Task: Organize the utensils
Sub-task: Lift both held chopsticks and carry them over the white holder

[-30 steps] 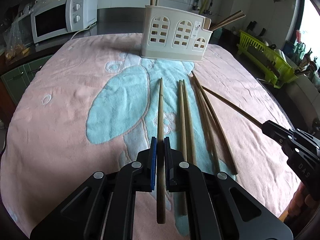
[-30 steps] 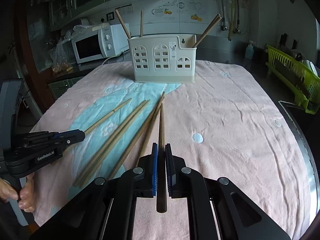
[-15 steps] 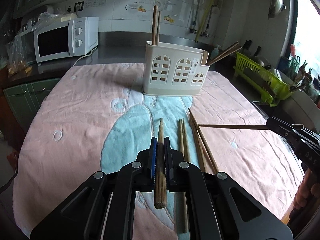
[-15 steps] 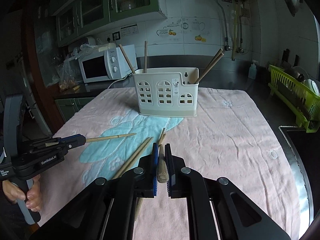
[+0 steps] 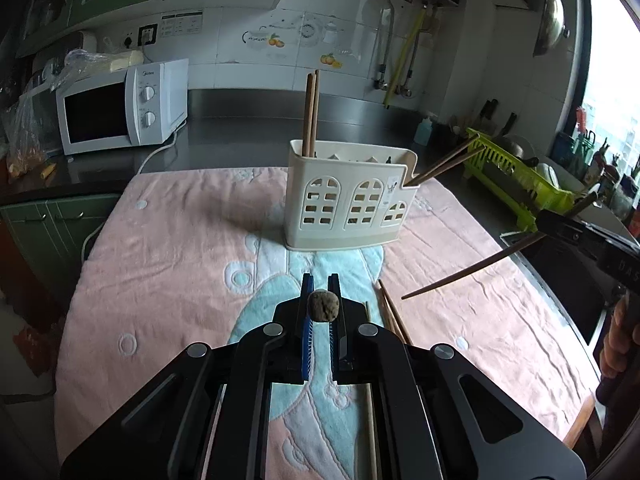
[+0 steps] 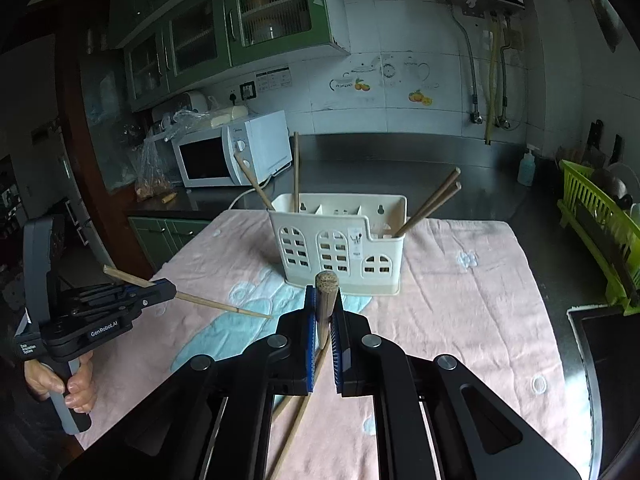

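Note:
A cream utensil holder (image 5: 348,208) (image 6: 340,248) stands on the pink towel with several wooden chopsticks upright or leaning in it. My left gripper (image 5: 322,300) is shut on a chopstick (image 5: 323,306), seen end-on; it also shows in the right wrist view (image 6: 160,290), held above the towel with its chopstick (image 6: 216,305) pointing right. My right gripper (image 6: 323,300) is shut on another chopstick (image 6: 325,304), tilted up; in the left wrist view that chopstick (image 5: 468,270) slants down to the left in the air. Loose chopsticks (image 5: 390,316) (image 6: 298,412) lie on the towel.
A white microwave (image 5: 120,108) stands on the dark counter at the back left. A green dish rack (image 5: 516,176) sits at the right. The pink and blue towel (image 5: 180,248) covers the table. A dark hob (image 6: 608,364) lies past the towel's right edge.
Both grippers have risen well above the towel with their chopsticks, and both chopsticks have tilted from flat to pointing up toward the cameras. The holder has come more into the centre.

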The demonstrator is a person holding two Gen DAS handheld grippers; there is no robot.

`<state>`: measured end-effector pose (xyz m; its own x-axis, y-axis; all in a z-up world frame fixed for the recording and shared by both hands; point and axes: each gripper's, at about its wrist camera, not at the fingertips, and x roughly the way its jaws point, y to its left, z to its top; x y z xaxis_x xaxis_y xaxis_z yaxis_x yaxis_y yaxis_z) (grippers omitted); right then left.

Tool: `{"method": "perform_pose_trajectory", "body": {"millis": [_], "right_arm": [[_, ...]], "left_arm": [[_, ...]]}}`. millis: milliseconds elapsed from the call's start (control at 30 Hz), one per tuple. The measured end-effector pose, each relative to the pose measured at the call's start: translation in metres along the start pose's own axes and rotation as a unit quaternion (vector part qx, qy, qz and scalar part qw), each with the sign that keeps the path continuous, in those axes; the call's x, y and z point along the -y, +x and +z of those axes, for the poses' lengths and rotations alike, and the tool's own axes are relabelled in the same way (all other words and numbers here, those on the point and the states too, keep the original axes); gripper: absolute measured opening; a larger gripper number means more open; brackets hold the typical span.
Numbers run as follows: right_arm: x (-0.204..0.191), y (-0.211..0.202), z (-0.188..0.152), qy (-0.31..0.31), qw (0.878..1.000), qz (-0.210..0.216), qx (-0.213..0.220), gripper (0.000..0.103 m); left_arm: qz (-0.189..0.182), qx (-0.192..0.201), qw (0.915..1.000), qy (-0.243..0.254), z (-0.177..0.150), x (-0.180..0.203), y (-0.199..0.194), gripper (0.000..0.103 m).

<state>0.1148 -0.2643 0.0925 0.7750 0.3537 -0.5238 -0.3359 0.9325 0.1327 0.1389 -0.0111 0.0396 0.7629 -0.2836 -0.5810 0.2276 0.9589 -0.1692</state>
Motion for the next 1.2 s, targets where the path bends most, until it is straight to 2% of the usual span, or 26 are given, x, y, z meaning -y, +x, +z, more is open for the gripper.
{"method": "perform_pose_trajectory", "body": {"millis": [333,533,667,900,967,1200], "right_arm": [[0.020,-0.018,0.071,-0.023,0.999,-0.007,0.020,0.007],[0.027,-0.020,0.104,-0.037,0.998,-0.023,0.038,0.007],[0.031,-0.013,0.125,-0.041,0.998,-0.031,0.047,0.007],[0.041,0.021,0.144,-0.045,0.998,-0.044,0.032,0.007],[0.043,0.033,0.146,-0.046,0.998,-0.049,0.021,0.007],[0.053,0.072,0.140,-0.042,0.998,-0.051,-0.016,0.007]], "left_arm": [[-0.032,0.026,0.9990,0.015,0.055,0.014,-0.008,0.005],[-0.021,0.066,0.9968,0.039,0.105,0.029,-0.020,0.005],[-0.002,0.071,0.9961,0.051,0.133,0.035,-0.013,0.005],[0.024,0.029,0.9973,0.062,0.160,0.032,0.024,0.005],[0.021,0.013,0.9979,0.060,0.166,0.029,0.035,0.005],[0.036,-0.020,0.9968,0.069,0.175,0.028,0.062,0.005]]}}
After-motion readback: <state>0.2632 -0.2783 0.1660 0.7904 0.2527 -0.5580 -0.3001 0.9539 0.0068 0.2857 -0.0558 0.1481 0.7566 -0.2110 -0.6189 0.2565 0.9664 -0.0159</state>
